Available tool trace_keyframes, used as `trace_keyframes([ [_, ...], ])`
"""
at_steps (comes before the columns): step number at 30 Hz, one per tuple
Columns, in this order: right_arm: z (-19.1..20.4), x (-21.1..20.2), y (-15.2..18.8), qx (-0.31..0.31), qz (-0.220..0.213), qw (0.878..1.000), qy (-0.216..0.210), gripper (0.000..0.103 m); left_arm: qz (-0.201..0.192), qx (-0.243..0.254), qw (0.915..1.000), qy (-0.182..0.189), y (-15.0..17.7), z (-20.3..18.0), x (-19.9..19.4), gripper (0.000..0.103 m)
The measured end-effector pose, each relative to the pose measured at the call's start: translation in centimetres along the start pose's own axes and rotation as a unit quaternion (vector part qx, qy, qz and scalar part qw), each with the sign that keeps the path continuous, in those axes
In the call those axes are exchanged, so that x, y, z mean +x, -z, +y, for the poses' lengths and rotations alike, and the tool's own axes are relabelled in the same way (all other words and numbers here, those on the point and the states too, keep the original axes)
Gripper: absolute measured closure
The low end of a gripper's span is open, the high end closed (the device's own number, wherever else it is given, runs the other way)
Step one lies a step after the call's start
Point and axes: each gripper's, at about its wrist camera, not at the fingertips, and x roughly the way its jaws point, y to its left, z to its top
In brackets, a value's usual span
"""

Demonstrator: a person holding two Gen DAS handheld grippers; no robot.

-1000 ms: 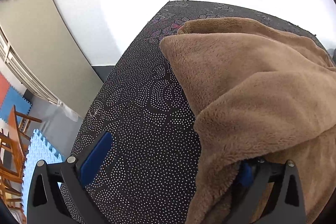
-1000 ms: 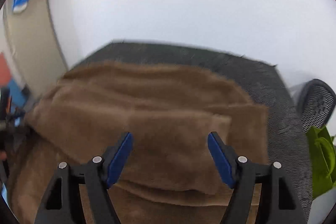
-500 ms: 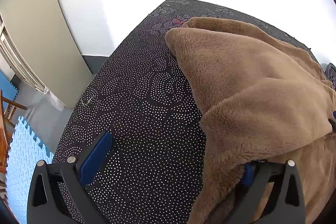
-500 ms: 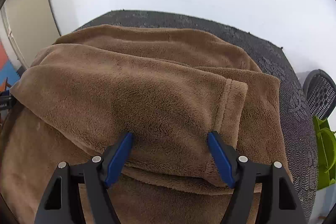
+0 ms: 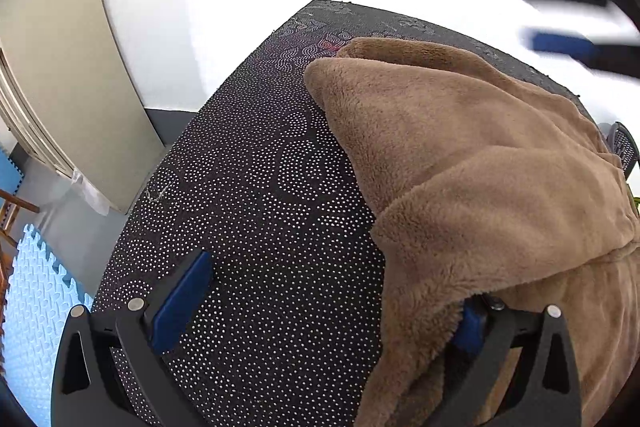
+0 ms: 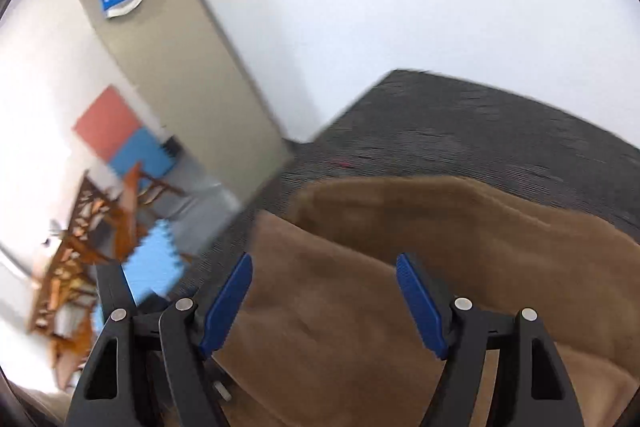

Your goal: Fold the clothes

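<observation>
Left hand-held gripper (image 5: 320, 311) first: my jaws are spread wide, the left finger hanging over the bare dotted surface (image 5: 248, 211), while the right finger is buried under a thick fold of the brown fleece (image 5: 472, 155). Nothing is pinched between the pads, so I call it empty, only tucked into the cloth.

The fleece lies heaped on the right part of the surface, its layers doubled over each other, one rounded corner pointing to the far edge. It looks plush, limp and bulky; I judge it light, but it will sag and drag, and a pile that deep may slip from a shallow pinch. I would take a hemmed edge or corner, through both layers.

My right hand-held gripper (image 6: 324, 303) hangs above the fleece (image 6: 400, 267) with its jaws well apart, holding nothing; its view is smeared with motion.
</observation>
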Motion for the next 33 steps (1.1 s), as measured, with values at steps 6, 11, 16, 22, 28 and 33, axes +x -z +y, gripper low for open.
trace_keyframes([
  [6, 2.5, 7.8, -4.3, -0.017, 0.076, 0.997, -0.018, 0.027, -0.004, -0.002, 0.9999, 0.010, 0.3, 0.1, -0.5, 0.000],
  [11, 3.1, 13.0, -4.4, -0.035, 0.151, 0.988, 0.024, 0.027, -0.007, -0.007, 0.9998, 0.019, 0.7, 0.3, -1.0, 0.000],
  [16, 3.6, 15.9, -3.1, -0.067, 0.191, 0.978, 0.043, 0.062, -0.007, -0.005, 0.9997, 0.024, 0.7, 0.3, -1.1, 0.000],
  [22, 3.8, 15.0, -4.1, -0.088, 0.130, 0.986, 0.062, 0.090, -0.009, -0.005, 0.9995, 0.030, 0.7, 0.2, -1.1, 0.000],
  [28, 2.3, 14.3, -5.7, -0.054, 0.081, 0.993, 0.060, 0.094, -0.009, -0.004, 0.9995, 0.031, 1.0, 0.2, -1.4, 0.000],
  [33, 0.9, 16.1, -5.6, -0.049, 0.086, 0.992, 0.073, 0.097, -0.007, 0.001, 0.9997, 0.025, 1.1, 0.0, -1.4, 0.000],
])
